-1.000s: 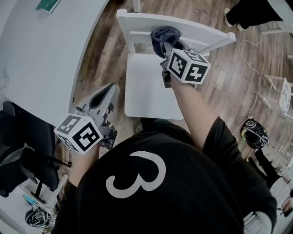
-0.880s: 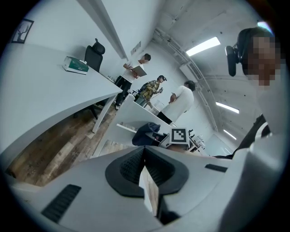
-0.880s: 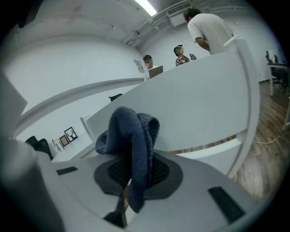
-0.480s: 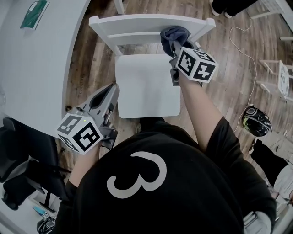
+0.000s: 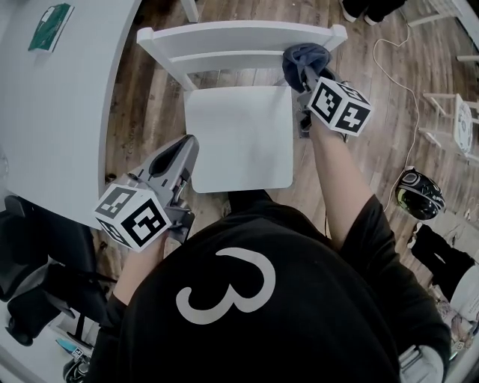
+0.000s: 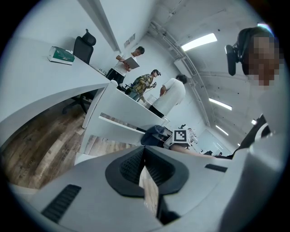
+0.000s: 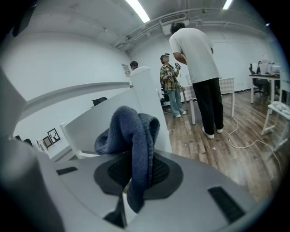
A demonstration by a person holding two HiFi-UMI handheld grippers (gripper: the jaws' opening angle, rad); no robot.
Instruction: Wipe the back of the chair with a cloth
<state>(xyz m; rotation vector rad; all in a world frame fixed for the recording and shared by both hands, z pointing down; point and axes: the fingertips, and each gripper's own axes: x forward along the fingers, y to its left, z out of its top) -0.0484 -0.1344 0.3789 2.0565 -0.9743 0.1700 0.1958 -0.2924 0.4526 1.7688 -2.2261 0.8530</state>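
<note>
We see a dark blue cloth (image 5: 305, 57) against a plain white chair (image 5: 239, 149), above a floor (image 5: 374, 142) of brown wood-grain planks. The left gripper (image 5: 185, 148) and right gripper (image 5: 302, 73) are grey with black pads, and each carries a white cube patterned with black squares. At the left the table (image 5: 60, 112) is pale grey, with a green box (image 5: 51, 16) at its far end. Near us, a black shirt (image 5: 299, 314) bears a white 3.

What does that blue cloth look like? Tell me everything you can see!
The cloth is dark grey-blue and looks soft and thick, like a knit or towel. It is bunched and folded over, not spread flat. The right tool is shut on it, so one fold hangs down between the jaws and the rest bulges above. It sits against the right end of the white chair back.
</note>
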